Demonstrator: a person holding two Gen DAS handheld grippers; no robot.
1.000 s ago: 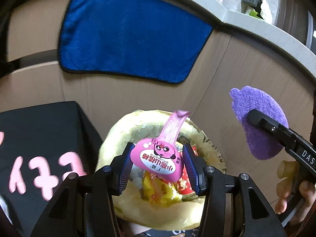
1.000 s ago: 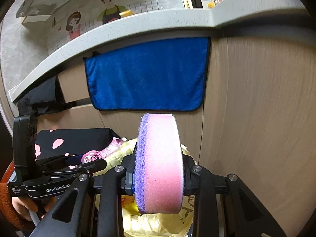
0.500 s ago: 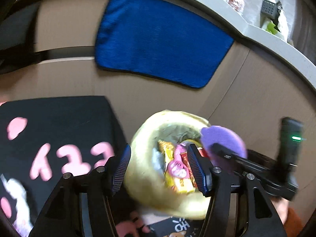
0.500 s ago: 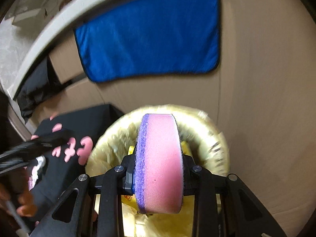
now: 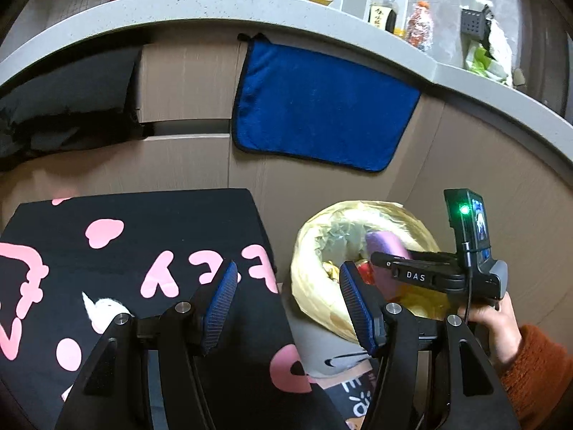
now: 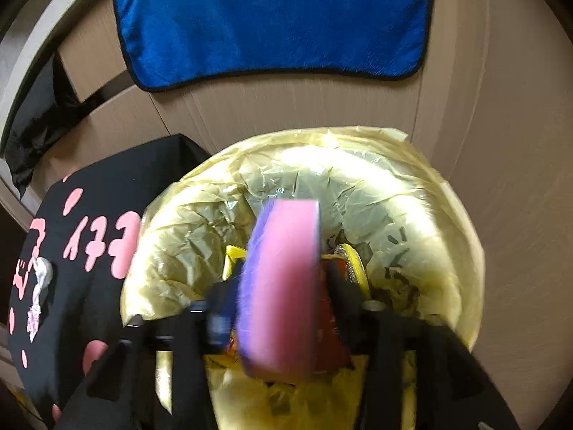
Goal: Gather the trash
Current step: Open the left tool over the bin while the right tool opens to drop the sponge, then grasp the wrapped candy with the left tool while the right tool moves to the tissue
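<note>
A bin lined with a yellow bag [image 6: 412, 215] [image 5: 308, 236] holds red and yellow wrappers [image 6: 354, 268]. My right gripper [image 6: 281, 297] [image 5: 390, 261] hangs over the bin's mouth with its jaws opening. A pink and purple sponge [image 6: 283, 279] [image 5: 385, 242] sits tilted and blurred between them, a gap showing on its right side. My left gripper [image 5: 286, 272] stands open and empty, left of the bin, above the edge of a black cloth with pink marks [image 5: 143, 243]. A crumpled white tissue [image 5: 104, 311] [image 6: 43, 276] lies on that cloth.
A blue towel [image 5: 322, 107] hangs on the wooden cabinet front behind the bin. The grey counter [image 5: 215, 3] above carries bottles and bags. A hand in an orange sleeve [image 5: 537, 365] holds the right gripper at lower right.
The pink wrapper left my left gripper and fell into the bin; that gripper swung left over the black cloth. My right gripper sank to the bin, its jaws spread and the sponge tilted loose.
</note>
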